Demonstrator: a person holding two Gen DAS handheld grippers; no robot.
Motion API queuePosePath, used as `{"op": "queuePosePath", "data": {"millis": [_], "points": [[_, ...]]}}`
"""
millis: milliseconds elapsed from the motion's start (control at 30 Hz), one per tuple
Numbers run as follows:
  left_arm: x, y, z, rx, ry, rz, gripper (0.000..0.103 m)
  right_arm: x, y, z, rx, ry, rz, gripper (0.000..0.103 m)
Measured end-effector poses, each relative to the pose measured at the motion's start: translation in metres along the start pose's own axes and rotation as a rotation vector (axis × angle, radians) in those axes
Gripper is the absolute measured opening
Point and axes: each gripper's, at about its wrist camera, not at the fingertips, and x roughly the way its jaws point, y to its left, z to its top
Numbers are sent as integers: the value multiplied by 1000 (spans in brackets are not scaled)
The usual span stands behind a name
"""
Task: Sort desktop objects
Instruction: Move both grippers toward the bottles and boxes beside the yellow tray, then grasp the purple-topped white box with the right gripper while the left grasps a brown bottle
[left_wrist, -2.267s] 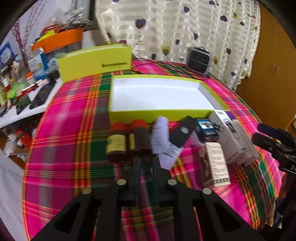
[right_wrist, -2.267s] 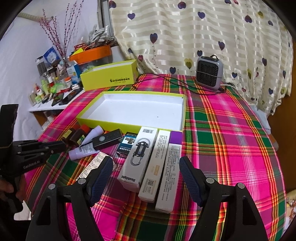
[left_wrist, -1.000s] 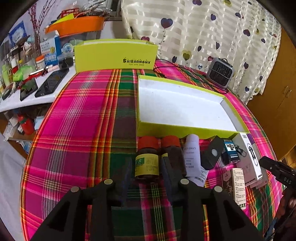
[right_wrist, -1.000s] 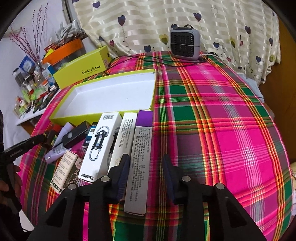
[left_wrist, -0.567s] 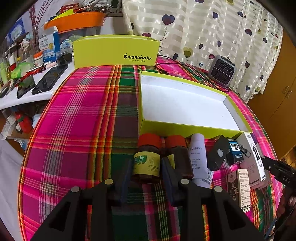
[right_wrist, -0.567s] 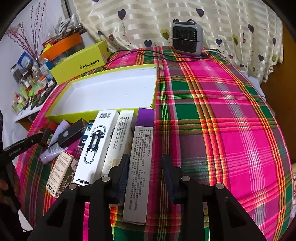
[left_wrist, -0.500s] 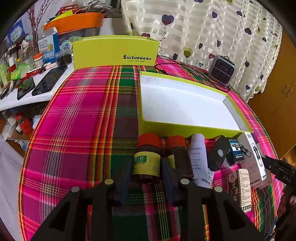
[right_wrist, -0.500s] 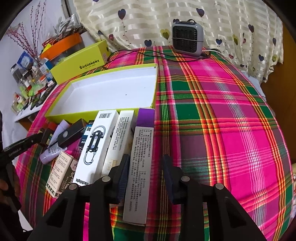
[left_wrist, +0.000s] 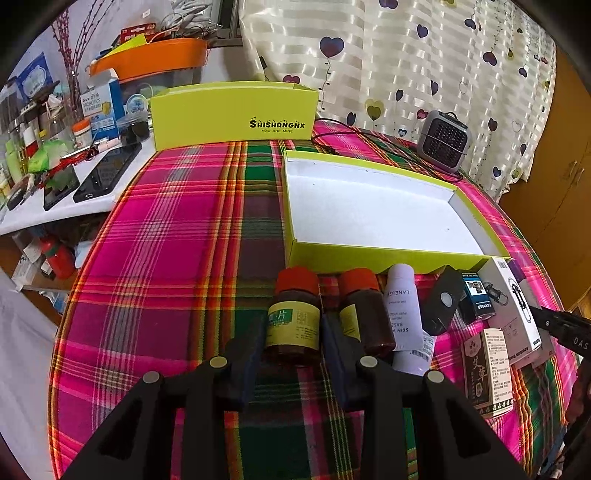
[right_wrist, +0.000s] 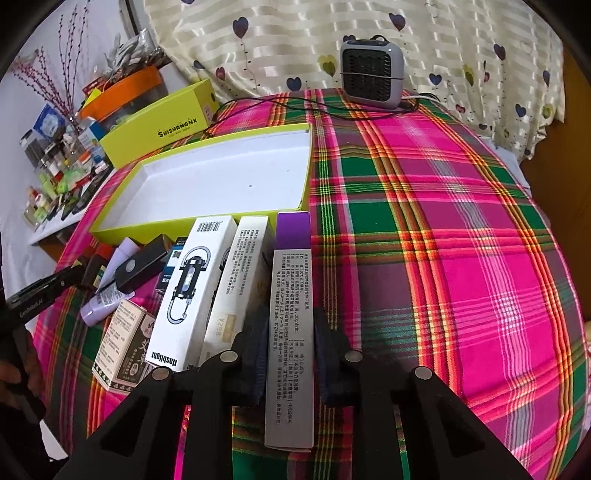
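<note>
The open yellow-green tray (left_wrist: 369, 254) on the table (left_wrist: 177, 236) holds nothing, so no item is judged sorted yet. The left gripper (left_wrist: 293, 332) is clamped on the brown bottle with the yellow label (left_wrist: 293, 317), lying just before the tray's near wall. The right gripper (right_wrist: 290, 343) is clamped on the long grey-and-purple box (right_wrist: 291, 306), at the right end of the row of boxes beside the tray.
</note>
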Motion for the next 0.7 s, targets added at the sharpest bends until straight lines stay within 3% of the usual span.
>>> {"op": "queuePosePath", "data": {"millis": [700], "points": [[-32,-6,15,-29,-108,-65,33,-34,9,24,13,-133,27,22]]}}
